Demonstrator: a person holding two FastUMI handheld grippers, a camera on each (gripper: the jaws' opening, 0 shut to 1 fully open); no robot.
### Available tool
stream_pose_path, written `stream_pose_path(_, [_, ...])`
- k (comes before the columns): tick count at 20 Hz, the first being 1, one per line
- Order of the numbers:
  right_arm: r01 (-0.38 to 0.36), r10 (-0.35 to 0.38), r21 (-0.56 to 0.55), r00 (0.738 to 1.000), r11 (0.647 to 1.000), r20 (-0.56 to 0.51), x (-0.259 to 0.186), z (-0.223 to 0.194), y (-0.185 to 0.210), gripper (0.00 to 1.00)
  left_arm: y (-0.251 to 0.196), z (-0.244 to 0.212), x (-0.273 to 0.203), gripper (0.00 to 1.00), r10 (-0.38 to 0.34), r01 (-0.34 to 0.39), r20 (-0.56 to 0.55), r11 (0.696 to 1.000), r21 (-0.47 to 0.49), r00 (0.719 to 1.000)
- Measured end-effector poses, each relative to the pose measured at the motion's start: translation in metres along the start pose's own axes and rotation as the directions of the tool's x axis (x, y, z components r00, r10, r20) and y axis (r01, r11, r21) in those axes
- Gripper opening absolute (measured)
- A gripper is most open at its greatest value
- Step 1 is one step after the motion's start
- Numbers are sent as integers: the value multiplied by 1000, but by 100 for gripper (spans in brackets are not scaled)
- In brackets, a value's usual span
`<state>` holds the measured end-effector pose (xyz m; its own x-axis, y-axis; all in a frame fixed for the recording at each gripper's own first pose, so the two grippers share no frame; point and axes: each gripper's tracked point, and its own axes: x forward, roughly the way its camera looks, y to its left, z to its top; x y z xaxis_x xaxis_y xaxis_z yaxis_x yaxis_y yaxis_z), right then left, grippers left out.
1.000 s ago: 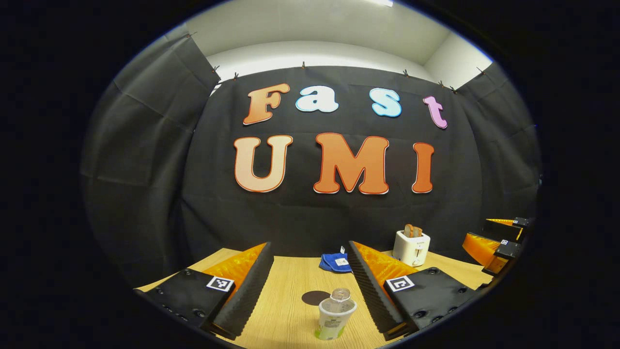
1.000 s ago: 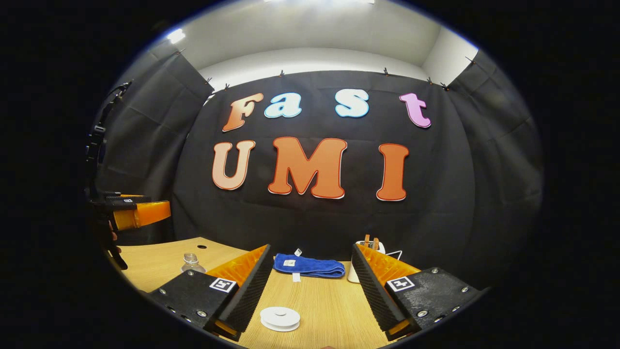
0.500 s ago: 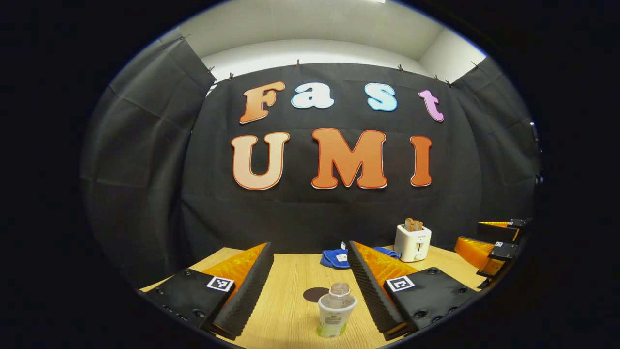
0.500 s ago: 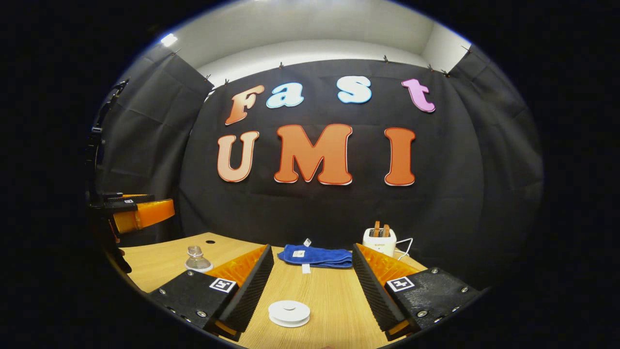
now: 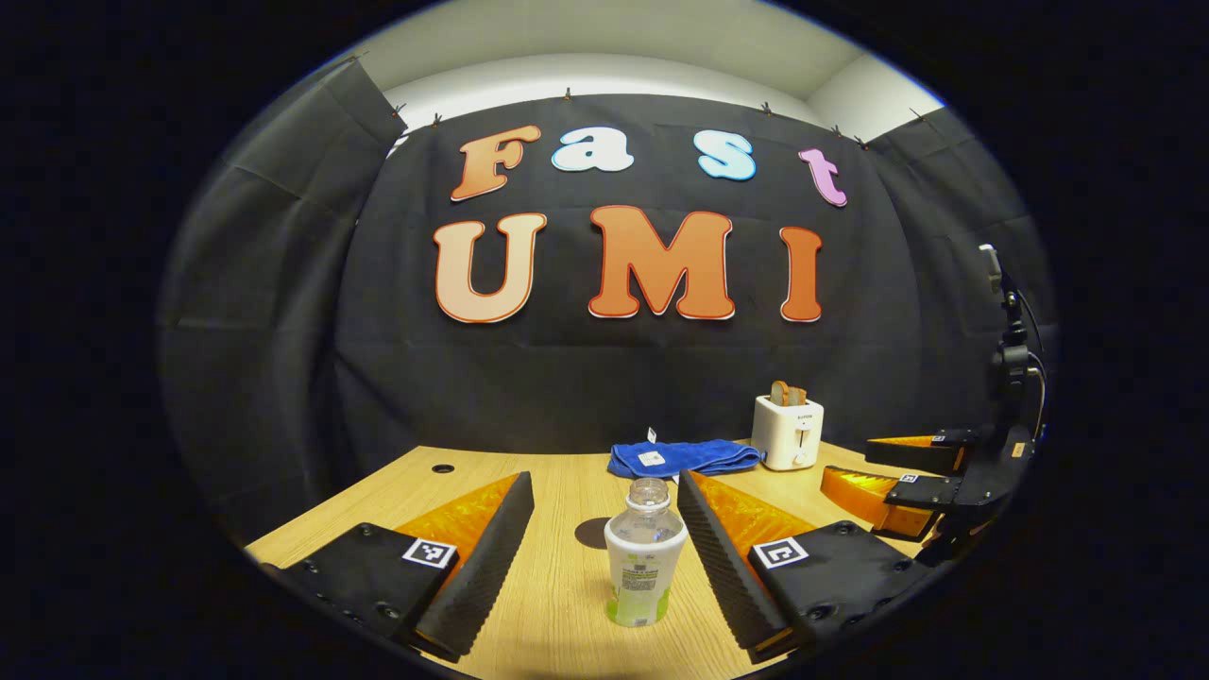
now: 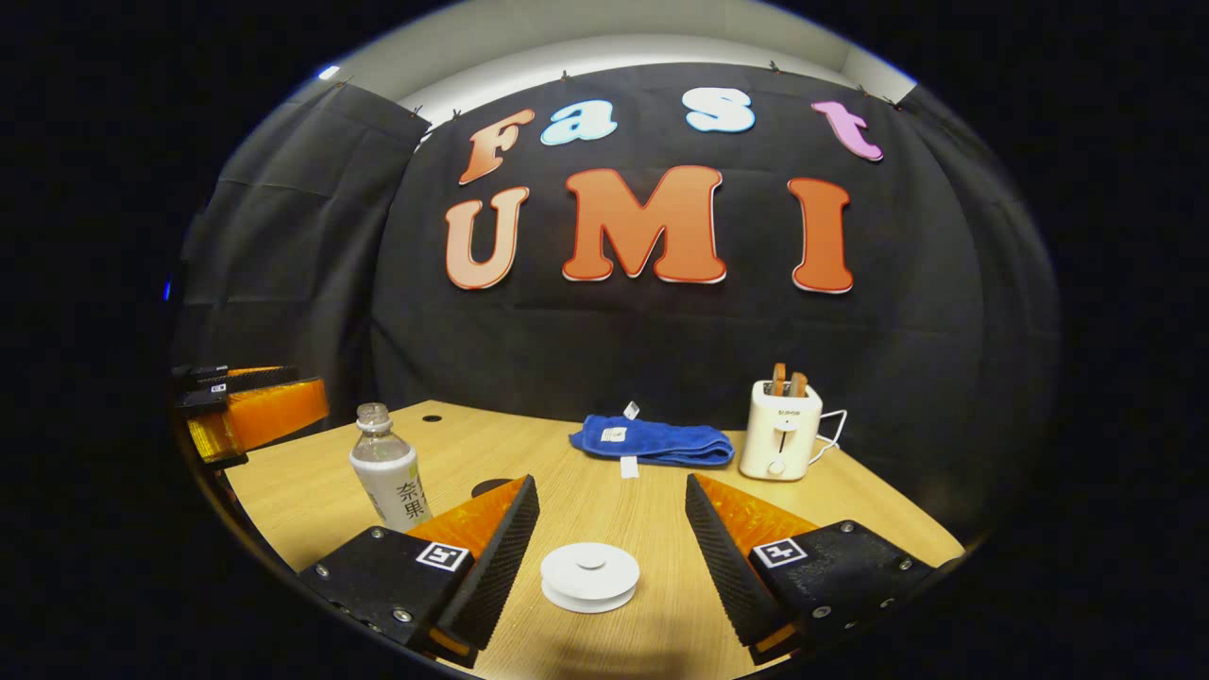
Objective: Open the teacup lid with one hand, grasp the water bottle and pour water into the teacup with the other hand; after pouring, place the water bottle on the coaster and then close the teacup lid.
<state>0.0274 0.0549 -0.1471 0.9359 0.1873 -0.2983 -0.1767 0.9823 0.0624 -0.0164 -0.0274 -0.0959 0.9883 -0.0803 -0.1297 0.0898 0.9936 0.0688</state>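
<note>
A clear uncapped water bottle (image 5: pixel 645 562) with a white and green label stands upright on the wooden table (image 5: pixel 557 604). It sits between the fingers of my left gripper (image 5: pixel 604 478), nearer the right finger and apart from both; the gripper is open. A dark round coaster (image 5: pixel 592 534) lies just behind the bottle. In the right gripper view the white round teacup lid (image 6: pixel 590 574) with a small knob lies low between the fingers of my open right gripper (image 6: pixel 610 482). The bottle (image 6: pixel 387 472) stands to the left there, the coaster (image 6: pixel 487 486) partly behind a finger.
A folded blue cloth (image 6: pixel 652 441) and a white toaster (image 6: pixel 782 430) holding toast stand at the back of the table. A small hole (image 5: pixel 442 467) marks the table's far left. The other gripper shows at the right edge (image 5: pixel 911 472) and left edge (image 6: pixel 247 414).
Both grippers have come down toward the table and tilted, so more tabletop shows. The bottle and the lid now sit higher between the fingers. Both stayed open.
</note>
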Motion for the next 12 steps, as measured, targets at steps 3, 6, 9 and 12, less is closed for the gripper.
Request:
stream_pose_path(3, [-23,23,-6,998,1000,-58,15,-22,7,88,1,-7,-3,98,8,-8,5,1000,14,1000])
stream_pose_path(6, [-26,26,-3,992,1000,-125,30,-48,9,84,3,-14,-5,98,10,-10,1,1000,21,1000])
stream_pose_path(9, [-34,32,-3,984,999,-174,40,-66,12,76,7,-23,-4,98,16,-15,-17,999,36,1000])
stream_pose_path(12, [-33,30,-15,980,999,-198,47,-74,11,65,12,-30,-4,98,29,-28,-32,999,42,999])
